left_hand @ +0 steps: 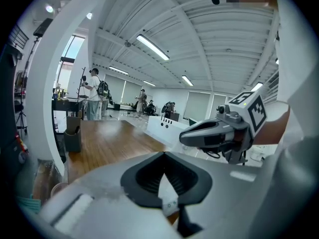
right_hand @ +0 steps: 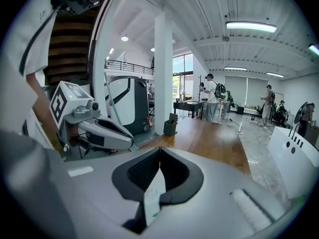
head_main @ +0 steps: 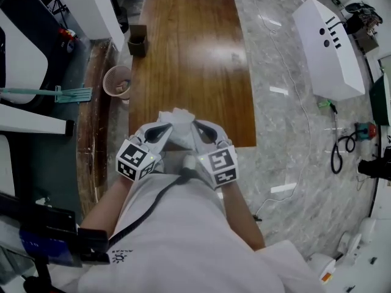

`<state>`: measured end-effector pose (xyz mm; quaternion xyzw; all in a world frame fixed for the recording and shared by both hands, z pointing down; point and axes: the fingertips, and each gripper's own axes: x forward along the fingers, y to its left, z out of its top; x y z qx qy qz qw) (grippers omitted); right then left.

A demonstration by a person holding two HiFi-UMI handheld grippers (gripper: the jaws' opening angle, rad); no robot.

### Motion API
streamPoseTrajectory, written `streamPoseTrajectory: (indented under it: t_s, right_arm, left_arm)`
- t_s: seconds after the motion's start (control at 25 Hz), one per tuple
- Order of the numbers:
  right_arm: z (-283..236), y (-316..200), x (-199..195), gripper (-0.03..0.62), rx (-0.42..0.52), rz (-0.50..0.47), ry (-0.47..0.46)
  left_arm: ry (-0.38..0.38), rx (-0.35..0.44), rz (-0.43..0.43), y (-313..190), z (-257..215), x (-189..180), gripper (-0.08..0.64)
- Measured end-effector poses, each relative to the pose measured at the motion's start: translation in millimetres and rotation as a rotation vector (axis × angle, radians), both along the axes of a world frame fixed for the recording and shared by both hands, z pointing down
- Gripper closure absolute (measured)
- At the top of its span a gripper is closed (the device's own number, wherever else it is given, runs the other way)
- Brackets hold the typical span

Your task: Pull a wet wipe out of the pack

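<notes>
Left gripper [left_hand: 163,158]: jaws clamped on a thin white sheet.
Right gripper [right_hand: 158,154]: likewise.
Wet wipe [head_main: 175,122]: bunched between both, over the table [head_main: 183,54] edge.
Pack: not made out.
Pull judged largely done.

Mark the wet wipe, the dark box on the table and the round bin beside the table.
wet wipe [head_main: 176,116]: head view, its crumpled middle.
dark box [head_main: 137,46]: head view, its near side wall.
round bin [head_main: 105,82]: head view, the left part of its rim.
</notes>
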<state>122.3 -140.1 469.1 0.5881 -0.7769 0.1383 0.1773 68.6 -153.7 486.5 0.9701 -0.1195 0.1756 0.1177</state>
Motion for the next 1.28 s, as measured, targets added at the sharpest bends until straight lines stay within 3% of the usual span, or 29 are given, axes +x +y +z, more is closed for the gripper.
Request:
streamPoseTrajectory:
  t_s: [0.48, 0.8, 1.28]
  right_arm:
    - [-40, 12, 10, 0.581, 0.089, 0.053, -0.02]
    - [-69, 24, 27, 0.581, 0.167, 0.113, -0.09]
    - [-82, 25, 31, 0.583, 0.234, 0.154, -0.135]
  left_arm:
    - [0.018, 0.01, 0.046, 6, -9, 16, 0.558]
    - [0.044, 0.028, 0.073, 10, -23, 25, 0.558]
    - [0.096, 0.07, 0.041, 0, -46, 17, 0.558]
